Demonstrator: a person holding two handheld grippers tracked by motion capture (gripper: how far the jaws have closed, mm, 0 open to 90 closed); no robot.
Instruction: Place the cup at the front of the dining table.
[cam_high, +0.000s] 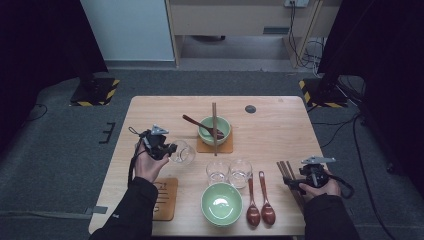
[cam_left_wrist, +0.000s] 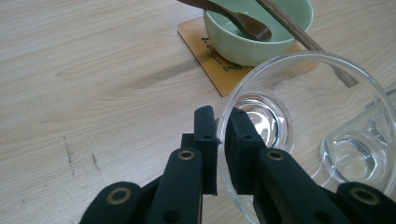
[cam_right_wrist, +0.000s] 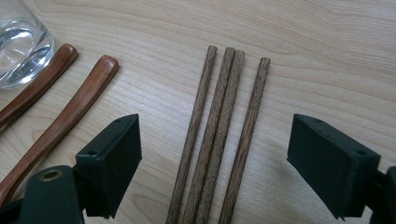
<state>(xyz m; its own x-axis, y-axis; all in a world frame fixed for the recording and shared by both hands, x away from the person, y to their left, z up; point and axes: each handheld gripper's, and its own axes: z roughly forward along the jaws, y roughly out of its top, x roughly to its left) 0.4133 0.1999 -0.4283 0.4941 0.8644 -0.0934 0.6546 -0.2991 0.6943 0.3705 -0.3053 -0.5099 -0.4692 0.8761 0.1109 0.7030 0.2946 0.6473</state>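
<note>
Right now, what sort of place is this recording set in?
Probably a lab or studio set up for recording, not a home dining room: the wooden table stands on grey carpet, flanked by black stands with hazard-striped bases, with loose cables on the floor behind. Only the tableware suggests dining.

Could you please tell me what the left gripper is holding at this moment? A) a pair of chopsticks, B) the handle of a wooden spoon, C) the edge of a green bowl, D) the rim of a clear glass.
D: in the left gripper view, the left gripper has its jaws closed on the rim of the clear glass, one jaw inside the wall and one outside.
</note>
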